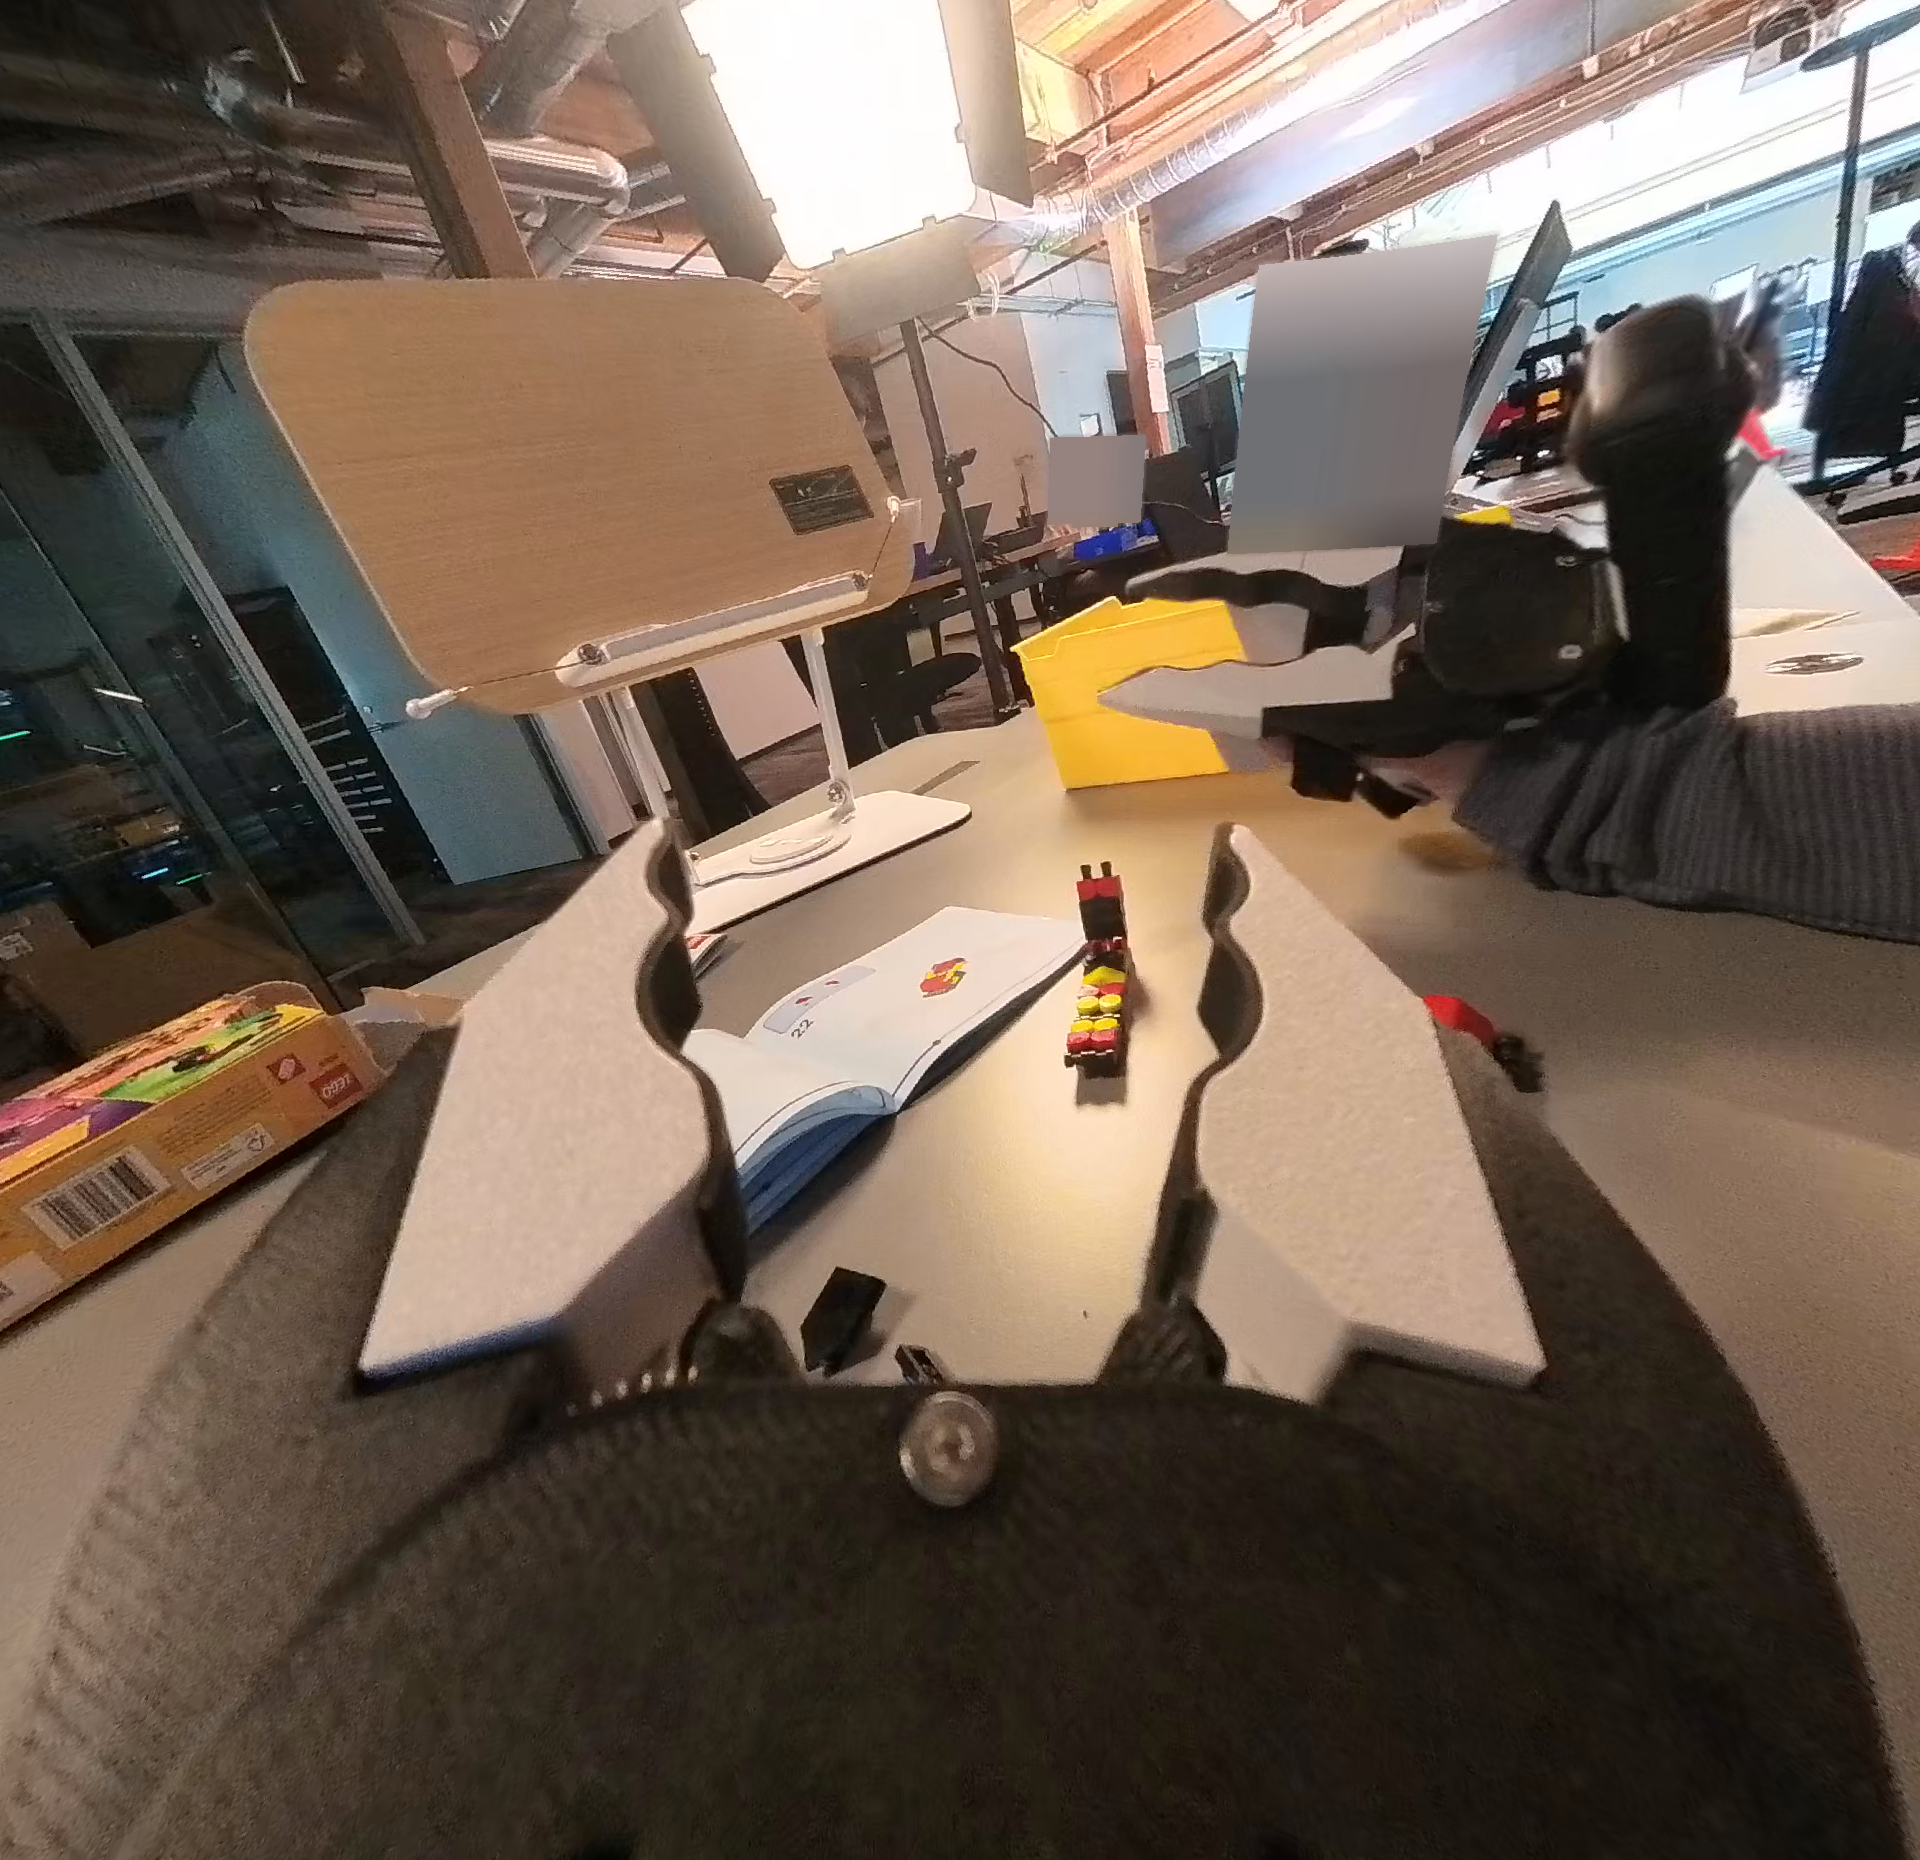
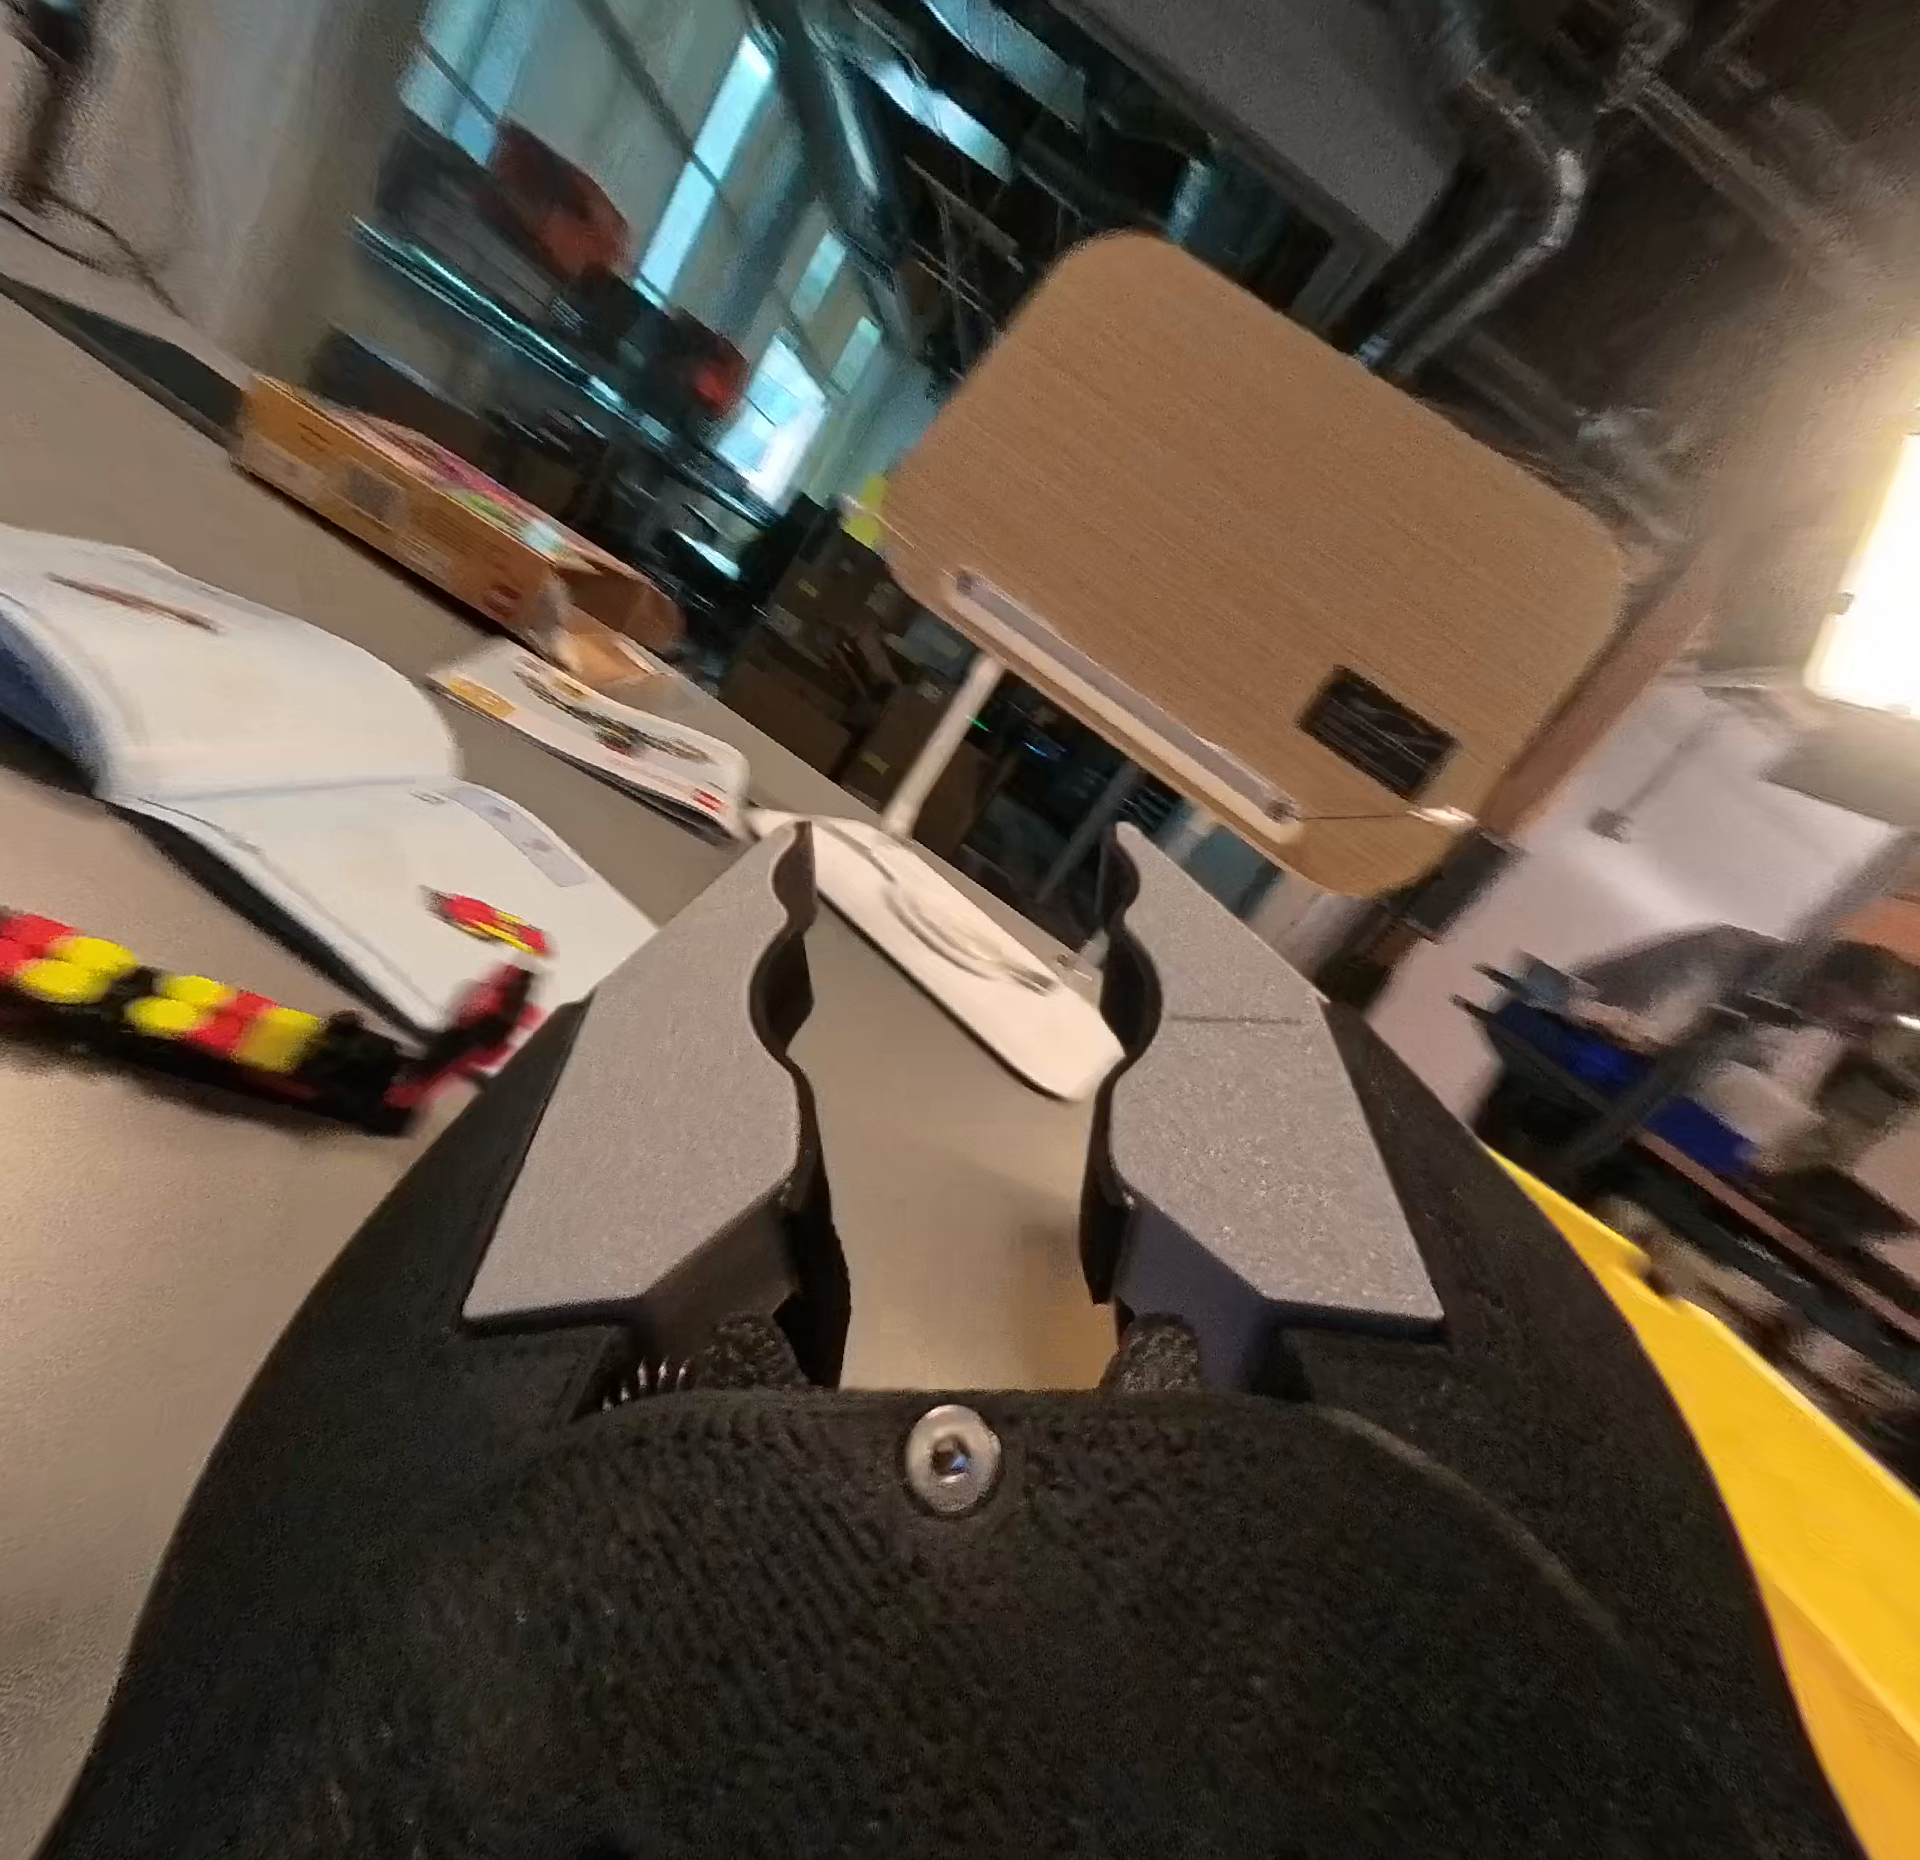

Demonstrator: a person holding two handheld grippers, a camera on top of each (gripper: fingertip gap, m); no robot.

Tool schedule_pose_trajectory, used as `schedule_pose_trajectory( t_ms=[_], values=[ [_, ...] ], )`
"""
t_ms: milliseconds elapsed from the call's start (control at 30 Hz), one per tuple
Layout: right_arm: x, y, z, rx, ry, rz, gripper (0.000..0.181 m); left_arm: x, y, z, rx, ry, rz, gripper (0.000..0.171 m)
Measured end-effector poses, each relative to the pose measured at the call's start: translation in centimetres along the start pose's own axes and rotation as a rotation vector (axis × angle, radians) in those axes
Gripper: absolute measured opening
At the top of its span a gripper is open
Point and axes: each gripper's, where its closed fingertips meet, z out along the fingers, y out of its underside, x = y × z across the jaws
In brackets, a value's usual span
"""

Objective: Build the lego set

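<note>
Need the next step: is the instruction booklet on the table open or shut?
Open. The instruction booklet lies flat on the table, pages spread and a printed build step showing, beside the lego build.

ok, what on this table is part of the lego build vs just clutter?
Build:
- red, yellow and black lego assembly
- open instruction booklet
- loose black pieces
- lego box
- yellow bin

Lying about:
- wooden book stand, nothing on it
- second booklet
</note>
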Motion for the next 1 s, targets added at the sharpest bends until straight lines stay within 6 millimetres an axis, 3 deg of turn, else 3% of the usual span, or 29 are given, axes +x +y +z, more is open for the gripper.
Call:
schedule_pose_trajectory(
  t_ms=[100, 200, 267, 467, 600, 800, 1000],
  values=[
    [-3.9, -1.8, -0.4, 0.077, -0.287, 0.212, 0.055, 0.1, 0.0, 0.0, 0.002, 0.007, -0.003, 0.098],
    [-5.2, 0.0, -0.1, -0.115, -0.385, 0.327, 0.053, 0.2, 0.0, 0.0, 0.000, 0.010, 0.001, 0.098],
    [-6.0, 1.1, 0.0, -0.221, -0.421, 0.356, 0.042, 0.3, 0.0, 0.0, 0.000, 0.012, 0.004, 0.098],
    [-8.9, 2.7, -0.4, -0.433, -0.558, 0.468, 0.028, 0.4, 0.0, 0.1, 0.000, 0.018, 0.007, 0.097],
    [-9.5, 3.7, -0.3, -0.510, -0.582, 0.485, 0.032, 0.6, 0.0, 0.2, -0.001, 0.022, 0.013, 0.097],
    [-10.5, 4.7, -0.6, -0.606, -0.621, 0.503, 0.017, 0.7, 0.0, 0.2, -0.004, 0.025, 0.020, 0.097],
    [-9.3, 5.1, -1.0, -0.622, -0.565, 0.570, 0.015, 0.7, 0.0, 0.2, -0.002, 0.028, 0.020, 0.097]
  ],
)
